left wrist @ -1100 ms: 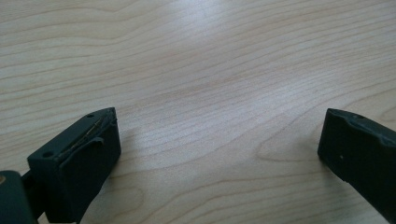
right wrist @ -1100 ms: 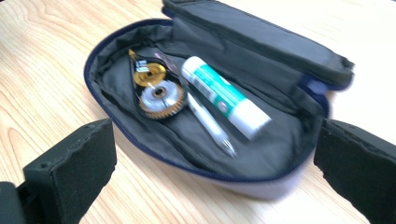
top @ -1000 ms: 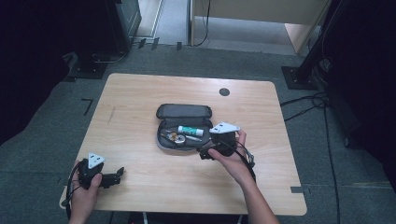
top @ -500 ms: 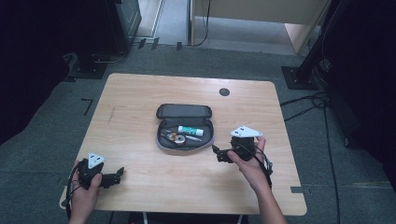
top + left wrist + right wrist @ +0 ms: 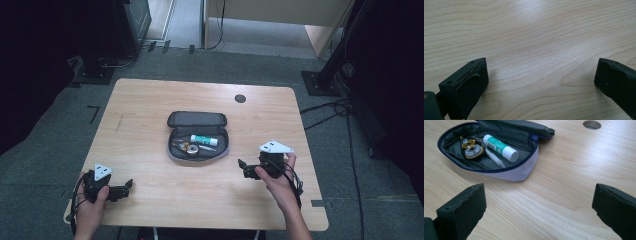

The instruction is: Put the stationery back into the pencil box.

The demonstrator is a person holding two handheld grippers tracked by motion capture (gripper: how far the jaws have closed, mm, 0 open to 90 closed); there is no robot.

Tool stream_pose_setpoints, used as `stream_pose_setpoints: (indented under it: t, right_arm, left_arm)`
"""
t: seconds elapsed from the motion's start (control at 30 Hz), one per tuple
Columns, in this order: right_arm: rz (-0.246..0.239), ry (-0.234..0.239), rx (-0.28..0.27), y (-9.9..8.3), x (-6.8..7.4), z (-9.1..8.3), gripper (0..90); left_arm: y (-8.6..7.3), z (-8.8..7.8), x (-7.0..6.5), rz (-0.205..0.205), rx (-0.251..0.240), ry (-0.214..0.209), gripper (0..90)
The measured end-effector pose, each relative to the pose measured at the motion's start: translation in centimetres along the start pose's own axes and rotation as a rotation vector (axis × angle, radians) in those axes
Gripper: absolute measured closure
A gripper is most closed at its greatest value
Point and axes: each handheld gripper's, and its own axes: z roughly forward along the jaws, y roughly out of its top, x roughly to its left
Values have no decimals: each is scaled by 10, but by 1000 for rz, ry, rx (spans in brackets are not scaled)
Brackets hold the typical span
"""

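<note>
An open grey pencil case [image 5: 197, 137] [image 5: 499, 170] lies at the table's middle. Inside it are a green-and-white glue stick [image 5: 202, 140] [image 5: 500, 147], a white pen [image 5: 495, 158] and a small tape roll [image 5: 186, 146] [image 5: 471, 148]. My right gripper [image 5: 243, 167] [image 5: 539, 207] is open and empty, low over the table to the right of the case and apart from it. Near the front left corner my left gripper [image 5: 126, 189] [image 5: 541, 80] rests open over bare wood, nothing between its jaws.
The wooden table [image 5: 150, 105] has a round cable hole [image 5: 240, 98] [image 5: 592, 124] at the back right. Around it are grey carpet, dark stand bases [image 5: 320, 82] and cables [image 5: 340, 107] on the floor.
My right gripper has drawn back from the case's right end toward the front right and now sits clear of it. The left gripper has stayed put.
</note>
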Motion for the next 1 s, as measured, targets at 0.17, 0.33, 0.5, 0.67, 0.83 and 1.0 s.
stream_pose_setpoints:
  t: [0.17, 0.33, 0.5, 0.67, 0.83, 1.0]
  right_arm:
    - [18, -19, 5, -10, -7, -4, 0]
    - [41, -52, 15, -26, -18, -9, 0]
    - [66, -68, 24, -37, -25, -12, 0]
    - [83, -100, 48, -53, -32, -13, 0]
    - [120, -130, 70, -71, -38, -14, 0]
    - [139, -195, 112, -89, -36, -13, 0]
  left_arm:
    - [0, 0, 0, 0, 0, 0, 0]
    - [0, 0, 0, 0, 0, 0, 0]
    - [0, 0, 0, 0, 0, 0, 0]
    - [0, 0, 0, 0, 0, 0, 0]
    - [0, 0, 0, -1, 0, 1, 0]
    - [0, 0, 0, 0, 0, 0, 0]
